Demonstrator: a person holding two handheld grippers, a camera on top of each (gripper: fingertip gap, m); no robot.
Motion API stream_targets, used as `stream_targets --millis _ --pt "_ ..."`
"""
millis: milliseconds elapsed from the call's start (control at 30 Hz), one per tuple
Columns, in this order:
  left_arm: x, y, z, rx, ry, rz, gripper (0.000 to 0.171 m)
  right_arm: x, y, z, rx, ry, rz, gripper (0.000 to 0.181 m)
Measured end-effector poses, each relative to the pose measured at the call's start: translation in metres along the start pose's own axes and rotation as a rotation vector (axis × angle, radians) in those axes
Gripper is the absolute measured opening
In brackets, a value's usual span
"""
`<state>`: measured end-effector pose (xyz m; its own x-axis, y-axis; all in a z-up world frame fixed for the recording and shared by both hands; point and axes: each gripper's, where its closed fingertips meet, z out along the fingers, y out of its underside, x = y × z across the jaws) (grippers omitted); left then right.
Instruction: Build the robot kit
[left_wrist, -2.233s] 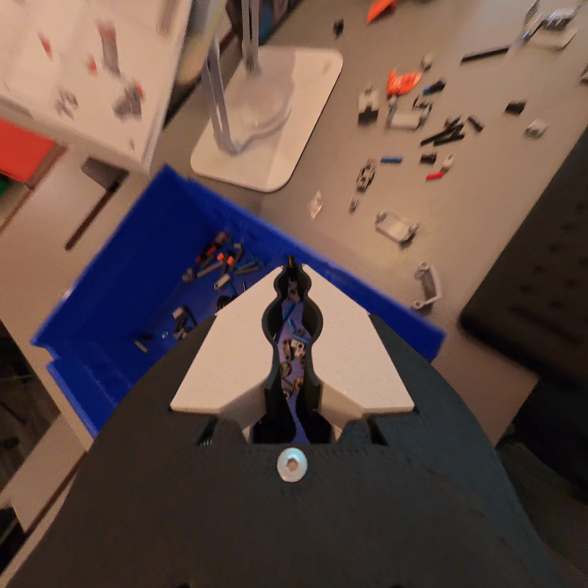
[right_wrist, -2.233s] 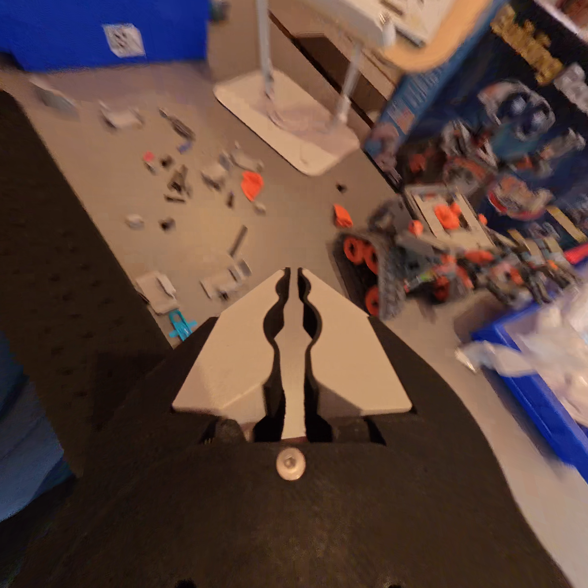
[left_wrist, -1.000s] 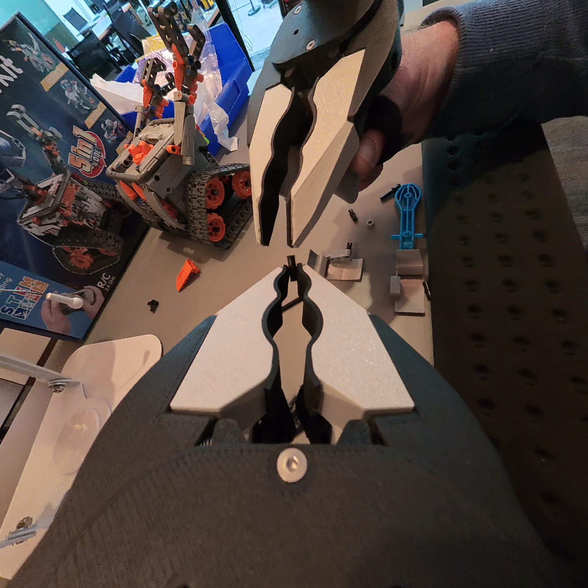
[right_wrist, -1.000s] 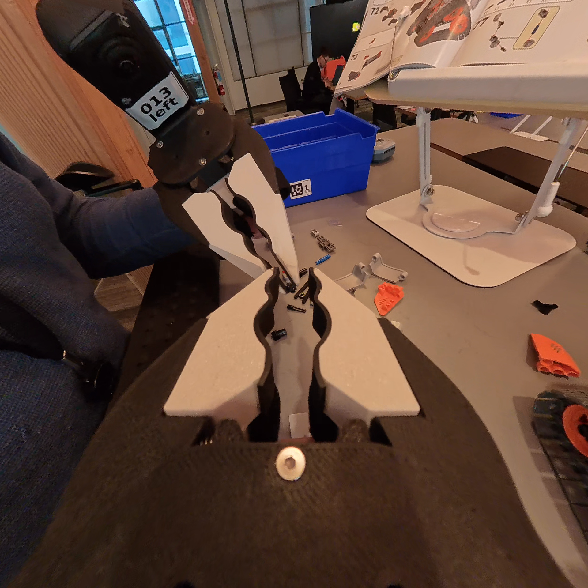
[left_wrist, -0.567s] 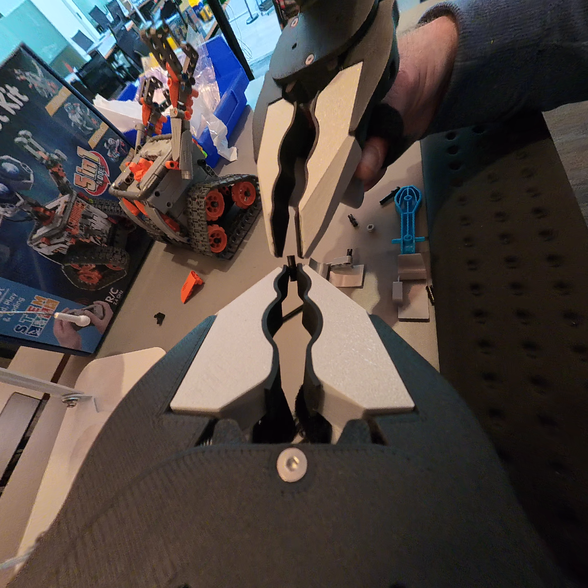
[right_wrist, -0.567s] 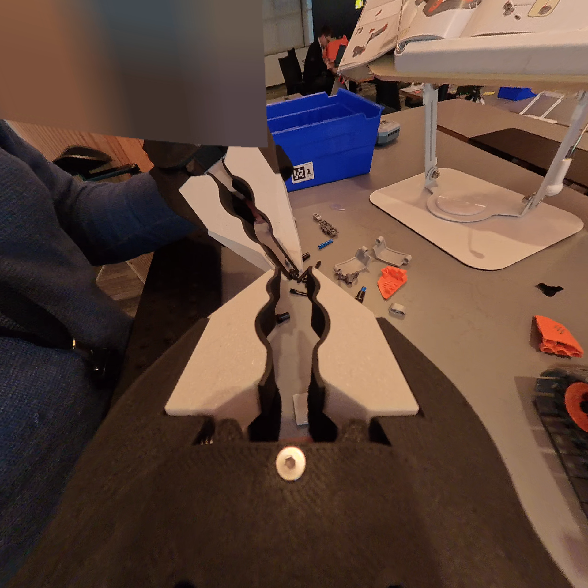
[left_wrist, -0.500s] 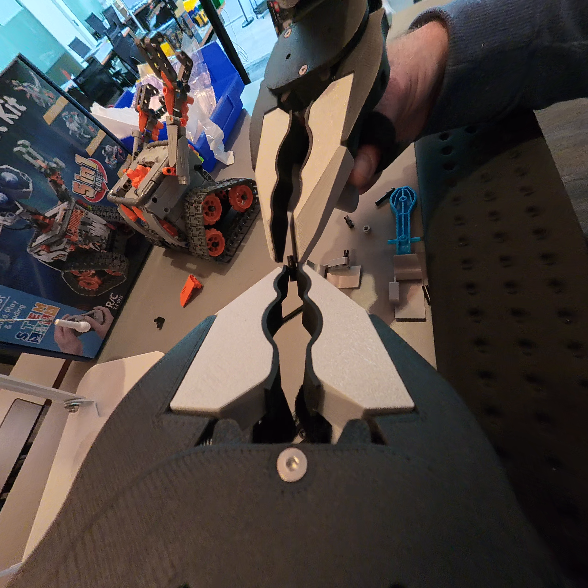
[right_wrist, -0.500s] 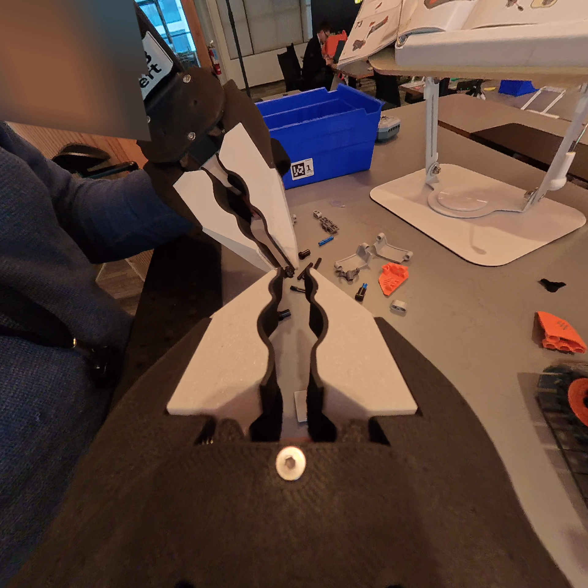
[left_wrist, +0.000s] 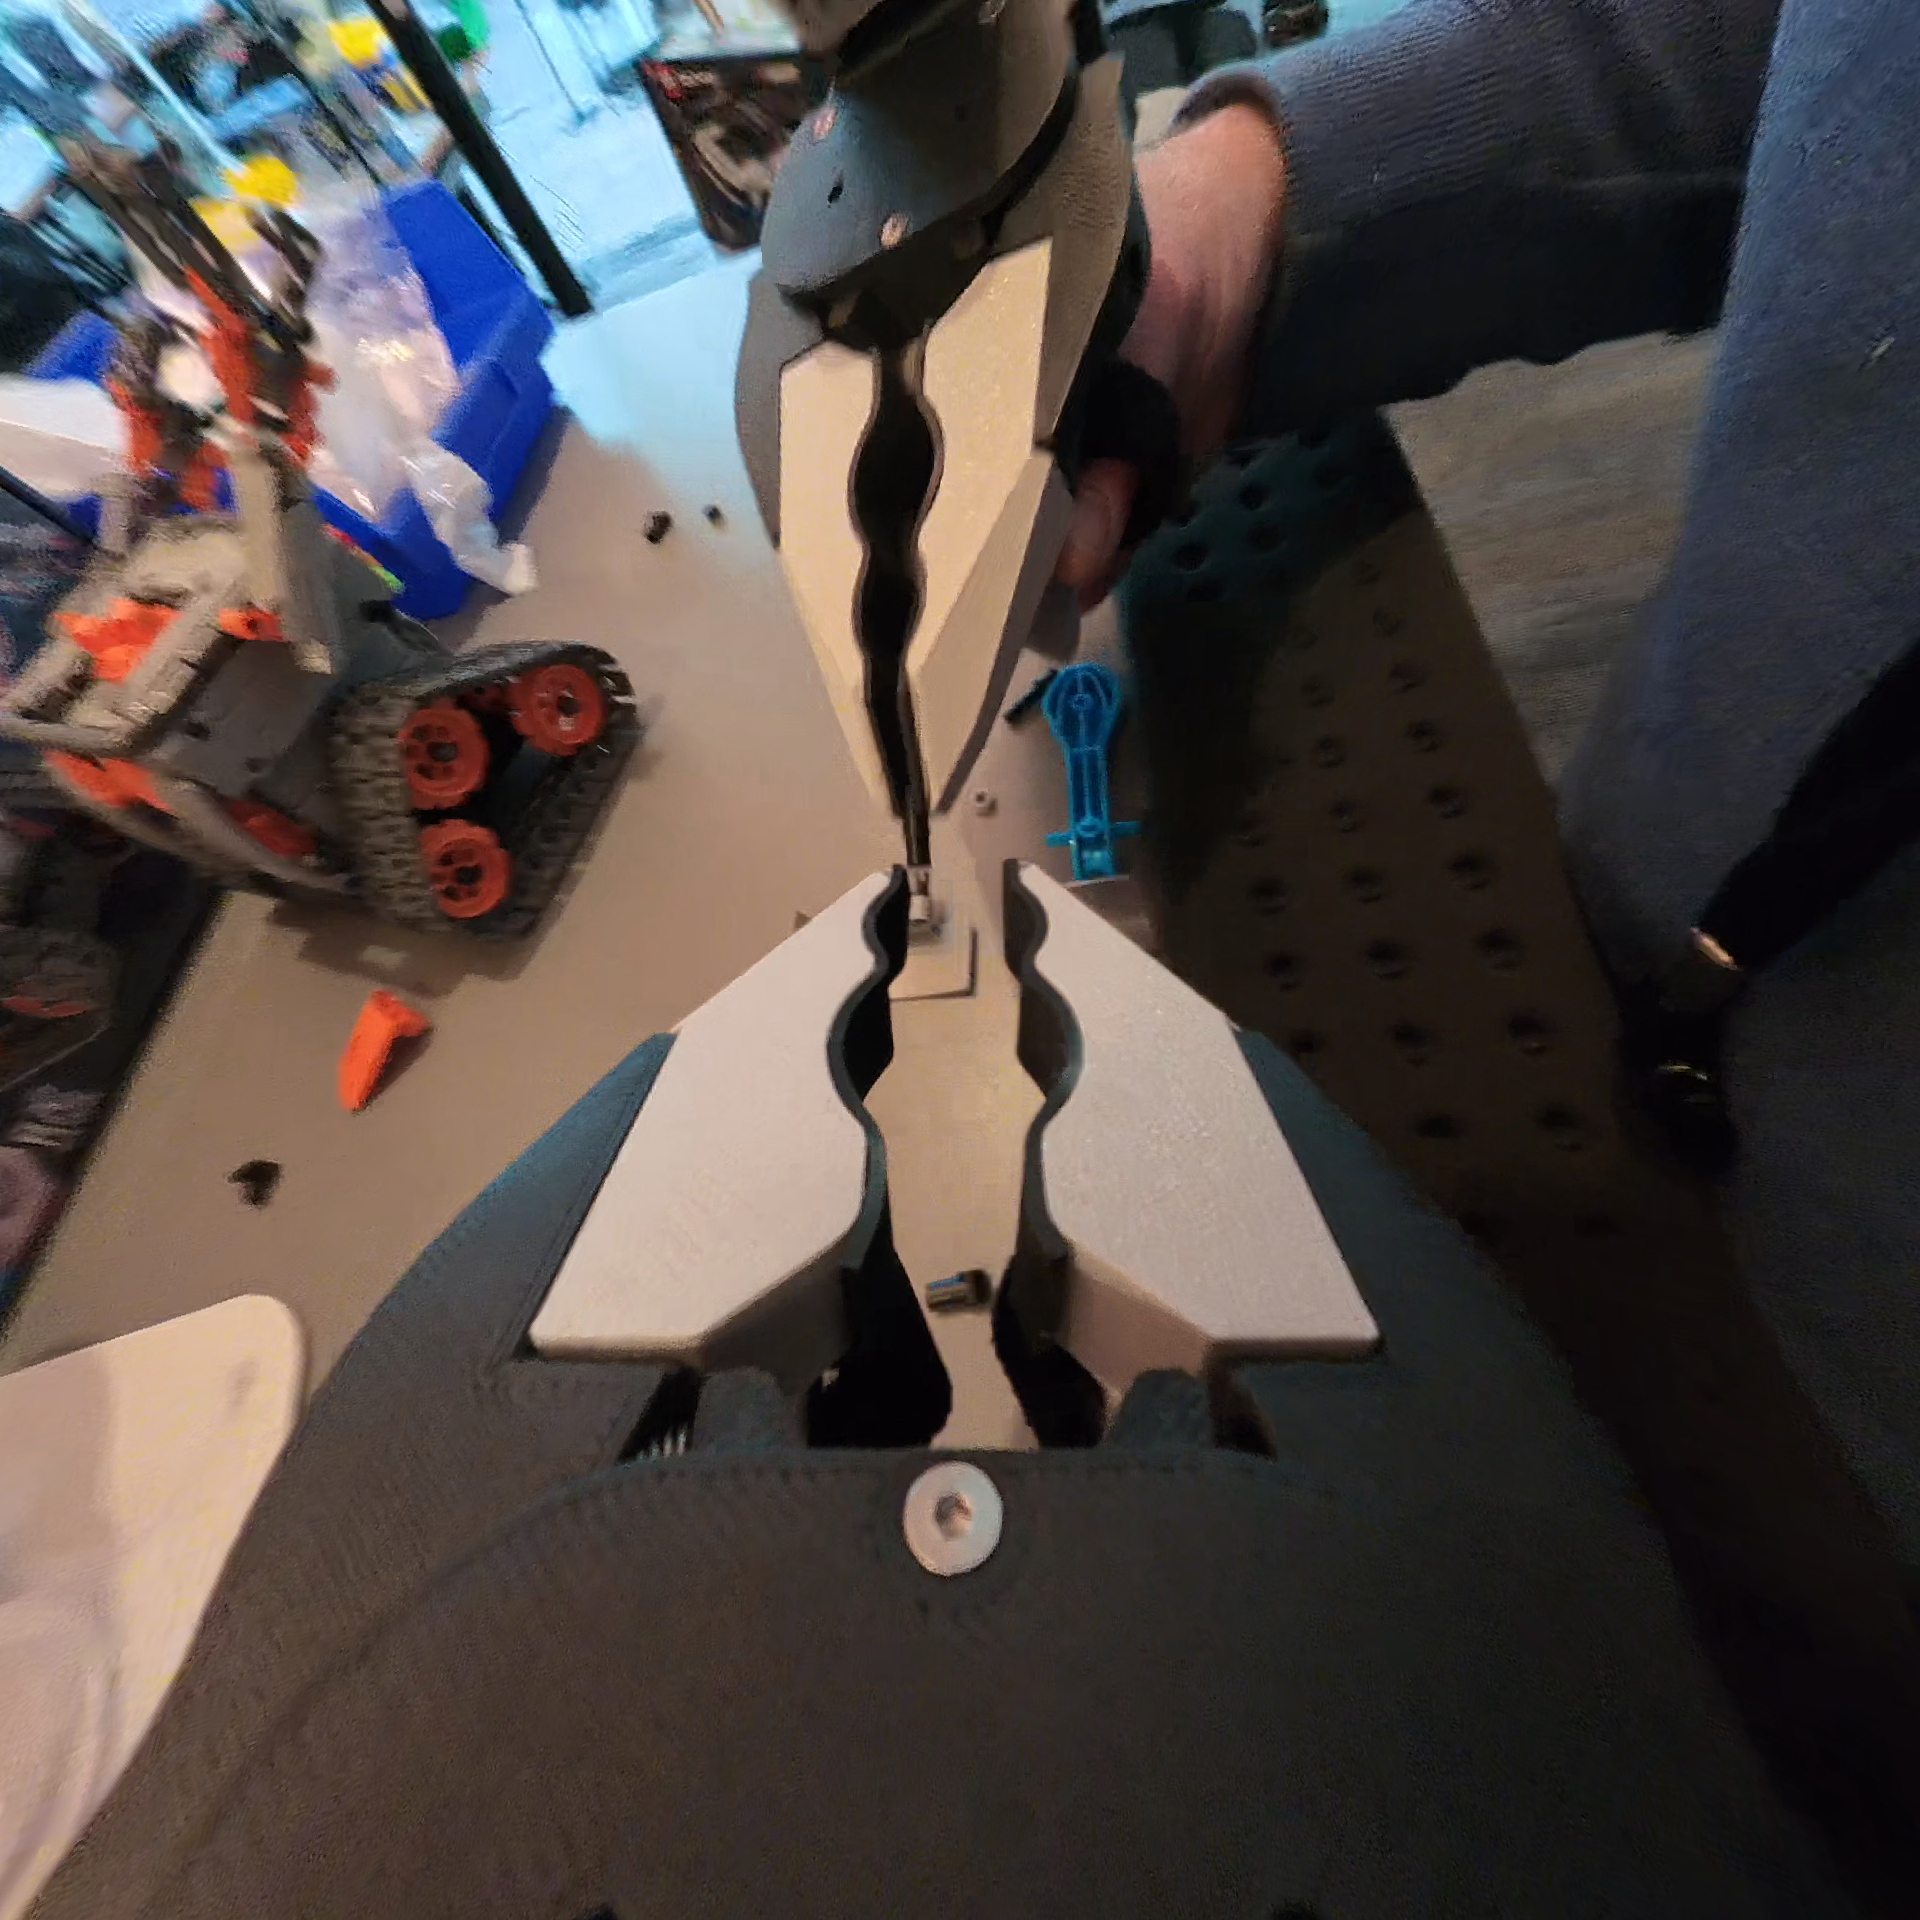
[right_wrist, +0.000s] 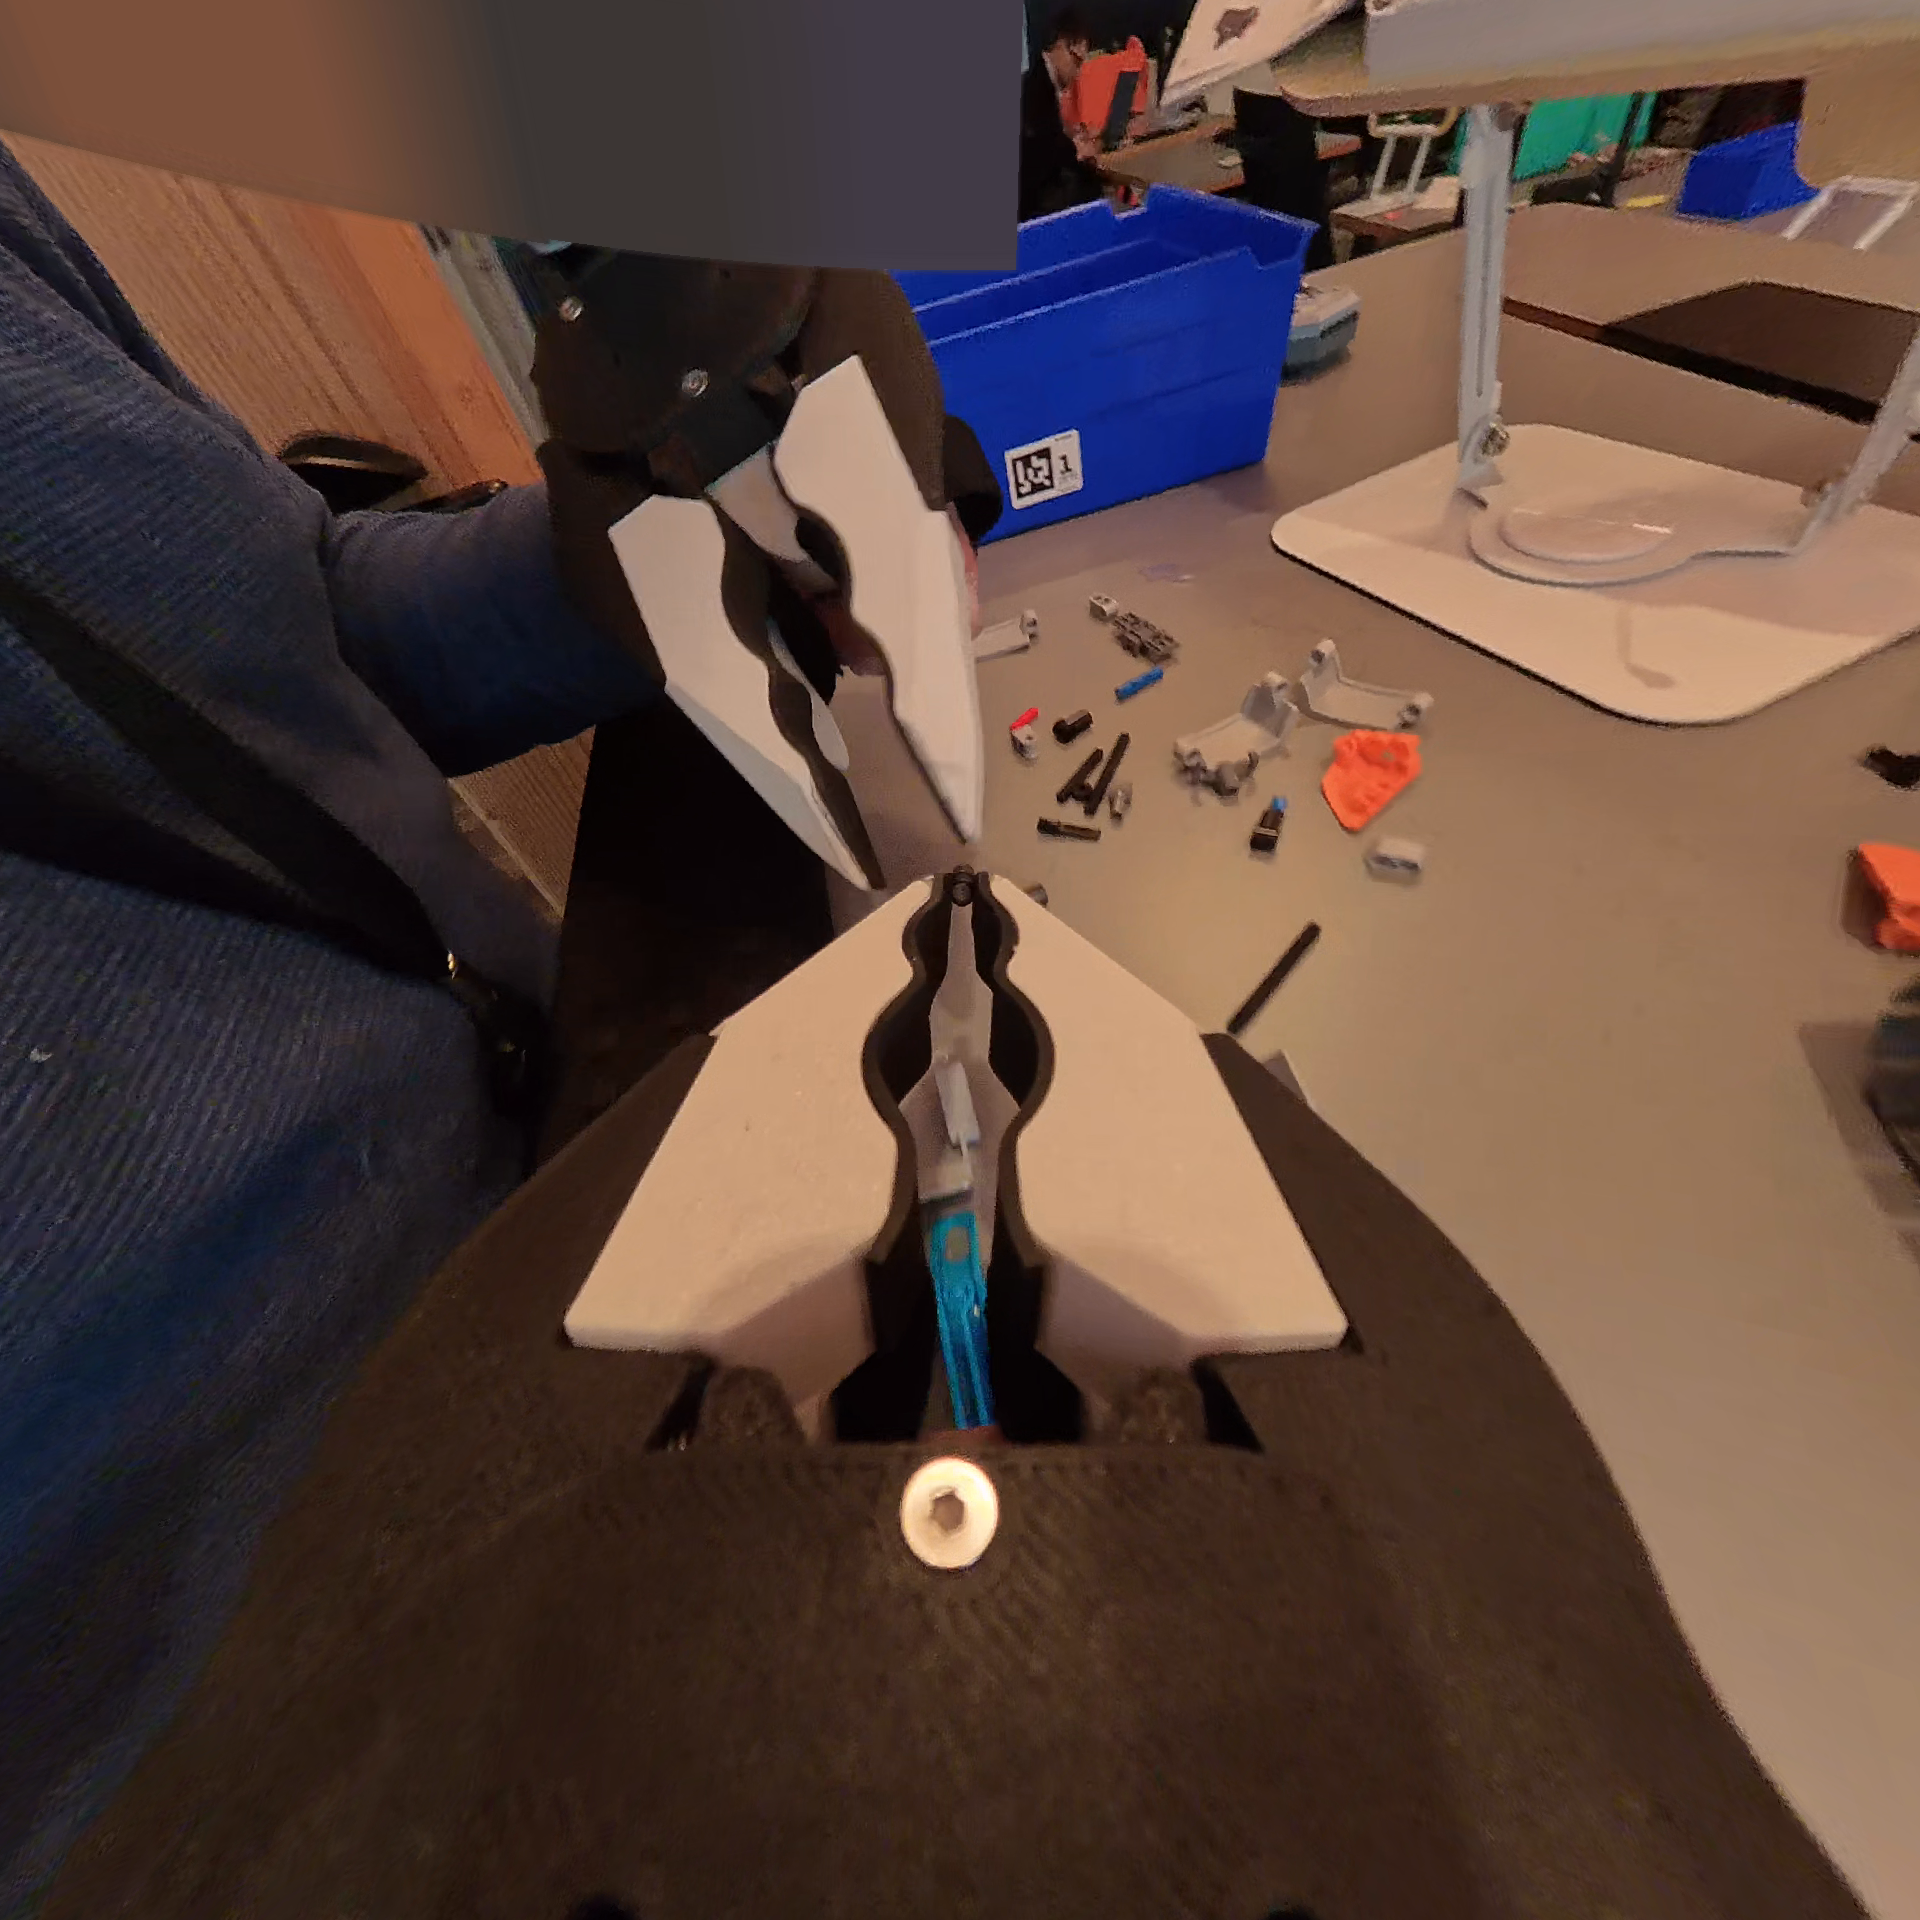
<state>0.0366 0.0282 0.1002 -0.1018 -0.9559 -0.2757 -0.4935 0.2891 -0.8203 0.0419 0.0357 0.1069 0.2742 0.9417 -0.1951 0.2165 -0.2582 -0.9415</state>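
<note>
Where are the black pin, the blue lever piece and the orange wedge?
Black pin (right_wrist: 962, 889), right wrist view: its end, pinched at the right tool's tips.
Blue lever piece (left_wrist: 1083, 750), left wrist view: its shaft, lying on the table.
Orange wedge (left_wrist: 374, 1044), left wrist view: its middle.

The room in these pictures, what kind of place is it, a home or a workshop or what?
Most likely a shared workshop or lab for building toy construction kits. A half-built tracked model stands on a grey table strewn with loose small parts, blue parts bins sit nearby, and more work tables show behind.

Grey table (right_wrist: 1558, 1091), wood-panelled wall (right_wrist: 312, 343)
</note>
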Motion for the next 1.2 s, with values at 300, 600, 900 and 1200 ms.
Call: stream_targets --millis 300,600,900,1200 --pt "-0.044 0.05 0.038 -0.191 0.18 -0.152 0.024 0.025 0.027 -0.044 -0.05 0.174 0.016 0.001" --pt "-0.044 0.07 0.077 -0.32 0.307 -0.263 0.011 0.031 0.031 -0.045 -0.062 0.198 -0.01 0.002" --pt "-0.046 0.071 0.064 -0.311 0.207 -0.401 0.0 0.037 0.031 -0.045 -0.061 0.188 -0.005 0.002" --pt "-0.048 0.083 0.044 -0.254 -0.043 -0.646 0.001 0.044 0.037 -0.038 -0.115 0.223 -0.041 0.002"
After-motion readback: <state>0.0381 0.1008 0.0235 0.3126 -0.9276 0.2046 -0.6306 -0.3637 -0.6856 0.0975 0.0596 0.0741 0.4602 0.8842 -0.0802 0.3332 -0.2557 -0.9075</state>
